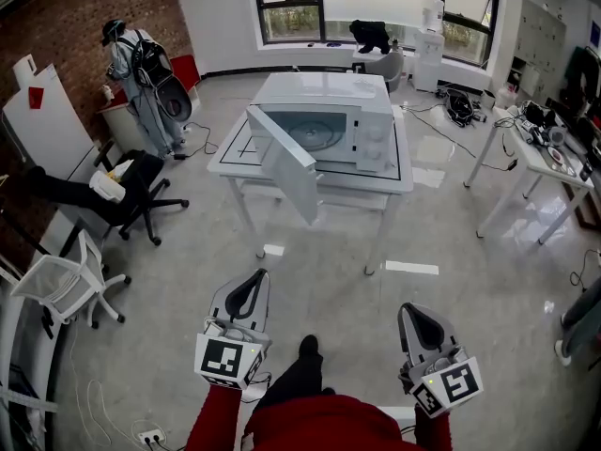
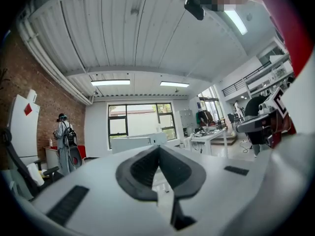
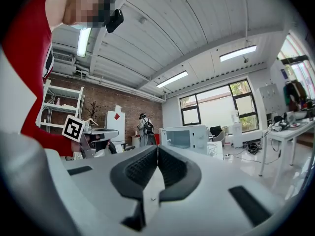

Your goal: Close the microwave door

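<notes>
White microwave [image 1: 329,111] on table [image 1: 230,150]: straight ahead, well apart from both grippers | door [image 1: 286,163]: open, left-hinged, free edge toward grippers | left gripper [image 1: 252,285]: pressed together, empty, likely nearer door's outer face | right gripper [image 1: 418,318]: pressed together, empty

White microwave [image 1: 329,120] sits on a white table [image 1: 230,158] at upper centre, its door [image 1: 286,163] swung open toward the lower left. Left gripper [image 1: 250,287] and right gripper [image 1: 420,319] are at the bottom of the frame, jaws together, both well apart from the table. Black office chair [image 1: 136,195] and white chair [image 1: 61,285] at left, person [image 1: 131,64] standing upper left, white desk [image 1: 531,153] at right.
</notes>
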A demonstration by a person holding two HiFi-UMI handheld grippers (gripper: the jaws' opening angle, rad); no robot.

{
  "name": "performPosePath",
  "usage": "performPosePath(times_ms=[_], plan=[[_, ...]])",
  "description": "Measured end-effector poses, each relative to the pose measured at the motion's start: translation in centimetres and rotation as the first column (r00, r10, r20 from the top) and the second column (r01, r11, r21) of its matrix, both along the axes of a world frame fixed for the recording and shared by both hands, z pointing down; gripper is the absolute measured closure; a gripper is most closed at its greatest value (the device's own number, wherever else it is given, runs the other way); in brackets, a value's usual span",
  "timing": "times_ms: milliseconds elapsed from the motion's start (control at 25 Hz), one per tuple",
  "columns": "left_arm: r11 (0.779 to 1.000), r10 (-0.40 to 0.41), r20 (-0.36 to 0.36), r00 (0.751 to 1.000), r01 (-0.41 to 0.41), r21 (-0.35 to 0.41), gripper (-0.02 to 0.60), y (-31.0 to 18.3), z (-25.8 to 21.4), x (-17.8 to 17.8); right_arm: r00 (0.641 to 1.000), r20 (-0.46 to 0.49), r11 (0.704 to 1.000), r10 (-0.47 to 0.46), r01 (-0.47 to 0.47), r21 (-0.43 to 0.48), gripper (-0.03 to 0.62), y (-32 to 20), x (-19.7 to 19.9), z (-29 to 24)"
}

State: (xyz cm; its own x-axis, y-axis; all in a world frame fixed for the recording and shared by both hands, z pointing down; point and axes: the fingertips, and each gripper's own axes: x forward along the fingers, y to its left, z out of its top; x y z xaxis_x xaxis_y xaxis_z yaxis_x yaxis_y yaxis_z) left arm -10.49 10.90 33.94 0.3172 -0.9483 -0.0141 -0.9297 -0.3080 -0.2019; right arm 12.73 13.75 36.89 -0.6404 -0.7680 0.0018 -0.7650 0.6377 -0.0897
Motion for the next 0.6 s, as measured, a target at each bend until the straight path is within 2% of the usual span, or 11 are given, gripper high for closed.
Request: performPosePath(times_ms=[200,360,520,600], plan=[[0.999,0.053,0.026,0.998,-0.053,0.007,0.572,-3.5,0.1,0.2,1.000,-0.003,1.000,0.013,-0.013,-0.002,0.580,-3.1,-0.7,0.4],[0.995,0.098,-0.020,0.995,-0.098,0.010,0.572,-7.9,0.5,0.6,0.999,-0.015,0.999,0.029,-0.030,-0.025,0.580,-7.2,-1.6,0.9],[0.991,0.130,0.001,0.992,-0.130,-0.041,0.572,-13.0,1.7,-0.9,0.998,-0.011,0.998,0.061,-0.061,-0.010,0.581,-12.6,-2.4,0.0],[0.987,0.150,-0.028,0.988,-0.151,-0.056,0.572,-15.1,1.4,-1.2,0.997,-0.001,0.997,0.074,-0.074,-0.003,0.581,-14.9,-3.0,-0.8]])
